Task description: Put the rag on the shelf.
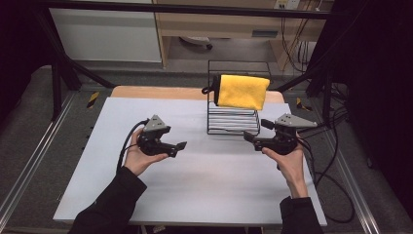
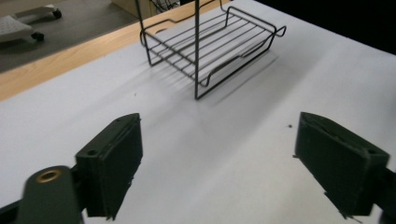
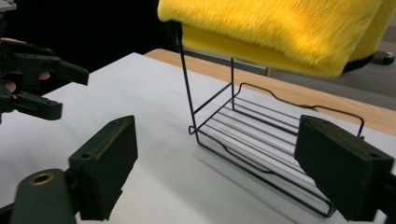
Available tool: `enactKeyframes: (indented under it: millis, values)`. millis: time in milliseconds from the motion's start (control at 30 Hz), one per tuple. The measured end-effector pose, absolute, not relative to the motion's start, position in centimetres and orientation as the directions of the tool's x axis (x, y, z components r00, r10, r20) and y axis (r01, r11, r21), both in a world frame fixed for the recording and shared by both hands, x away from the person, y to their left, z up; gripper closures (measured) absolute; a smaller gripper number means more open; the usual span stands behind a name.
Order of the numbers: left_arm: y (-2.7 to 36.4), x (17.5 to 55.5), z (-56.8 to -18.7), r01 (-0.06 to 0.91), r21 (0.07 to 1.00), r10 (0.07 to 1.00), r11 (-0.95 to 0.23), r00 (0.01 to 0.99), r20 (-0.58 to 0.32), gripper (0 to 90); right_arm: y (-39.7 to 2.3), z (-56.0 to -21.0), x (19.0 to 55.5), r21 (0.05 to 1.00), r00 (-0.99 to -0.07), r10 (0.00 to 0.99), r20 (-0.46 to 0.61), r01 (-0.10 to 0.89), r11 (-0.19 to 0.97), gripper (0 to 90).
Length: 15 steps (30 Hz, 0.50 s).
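High view, reading from the left: a dark-sleeved arm comes in from the bottom edge, and its hand (image 1: pixel 141 158) holds the left gripper (image 1: pixel 181 146) low over the white desk (image 1: pixel 195 195), its jaws released with nothing between them and pointing toward the middle of the desk. Right of it, toward the far edge of the desk, stands a black wire rack (image 1: pixel 233 119), and a yellow towel (image 1: pixel 242 91) hangs folded over the rack's top bar, clear of the desk. Further right, the other hand (image 1: pixel 291 163) holds the right gripper (image 1: pixel 254 131), whose jaws point left at the rack's lower right corner, just beside it; they too are spread wide and grasp nothing. Cables trail from both grippers toward the person's side of the desk. Left gripper view looks along its two black pads, set far apart, over bare desk, with the rack (image 2: pixel 210 44) standing beyond them, well clear of the jaws. Right gripper view shows the left gripper (image 3: pixel 70 88) at the far left, then its own pads held wide with the rack's bottom shelf (image 3: pixel 261 144) beyond the gap between them, and the towel (image 3: pixel 280 32) draped above, untouched by either jaw.
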<state>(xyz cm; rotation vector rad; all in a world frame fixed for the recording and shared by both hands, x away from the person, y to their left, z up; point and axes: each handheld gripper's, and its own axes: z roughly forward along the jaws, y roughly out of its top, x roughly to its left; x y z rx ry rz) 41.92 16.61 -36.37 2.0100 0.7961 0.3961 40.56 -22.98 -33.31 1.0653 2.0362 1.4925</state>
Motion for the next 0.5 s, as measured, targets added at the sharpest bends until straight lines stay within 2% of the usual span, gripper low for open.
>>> enactKeyframes:
  millis: [200, 500]
  values:
    - [19.4, 40.3, -38.0, 0.418, 0.827, 0.694, -0.375, 0.718, -0.048, 5.9, -22.8, -35.3, 40.0, 0.915, -0.638, 0.757, 0.139, 0.375, 0.149, 7.6]
    - [23.0, 38.5, -40.4, 0.459, 0.812, 0.734, -0.360, 0.677, -0.058, 4.6, -22.8, -39.2, 39.1, 0.876, -0.658, 0.736, 0.155, 0.436, 0.206, 2.9]
